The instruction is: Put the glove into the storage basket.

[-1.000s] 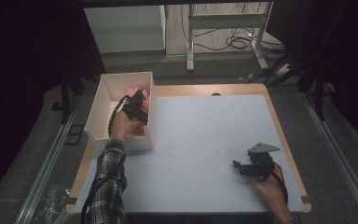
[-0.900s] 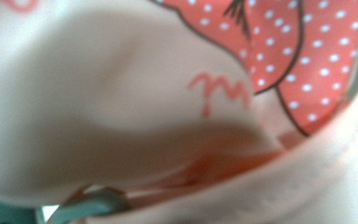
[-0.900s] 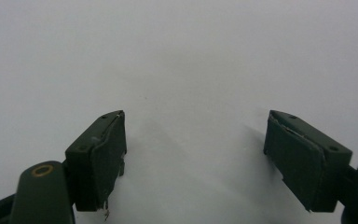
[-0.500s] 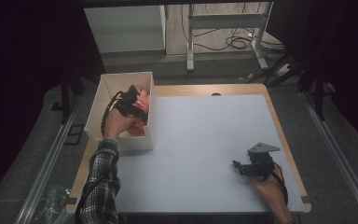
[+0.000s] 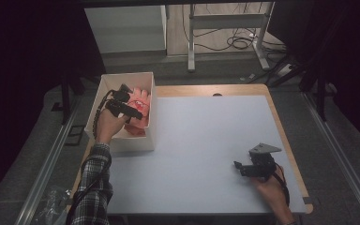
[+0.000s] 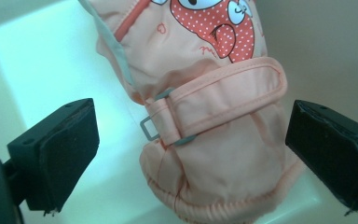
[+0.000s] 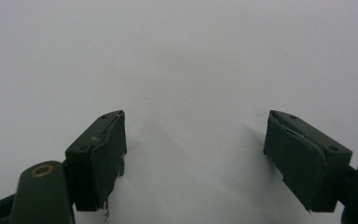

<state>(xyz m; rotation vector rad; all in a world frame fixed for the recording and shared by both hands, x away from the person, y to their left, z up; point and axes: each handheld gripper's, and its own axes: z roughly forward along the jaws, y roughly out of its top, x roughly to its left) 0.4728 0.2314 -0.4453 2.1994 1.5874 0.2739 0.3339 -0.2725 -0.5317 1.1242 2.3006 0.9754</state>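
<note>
A pink mitten (image 5: 139,99) with a red dotted owl print and a strap lies in a white box (image 5: 136,143) at the table's left edge. In the left gripper view the mitten (image 6: 214,140) rests on the box floor, cuff towards me. My left gripper (image 5: 135,112) hovers over it. Its jaws have just been opening and now stand wide on either side of the mitten, with the pads (image 6: 70,154) clear of the fabric. My right gripper (image 5: 238,166) rests open on the white table top (image 5: 206,136) at the front right, with nothing between its jaws (image 7: 196,135).
More pink fabric (image 5: 136,129) lies lower in the box. The box walls stand close around my left gripper. Beyond the table's far edge are a white cabinet (image 5: 126,28), metal frame legs (image 5: 192,37) and cables (image 5: 243,42) on the floor.
My left hand has pulled up and back a little from the mitten in the box. The right hand and its gripper have stayed where they were.
</note>
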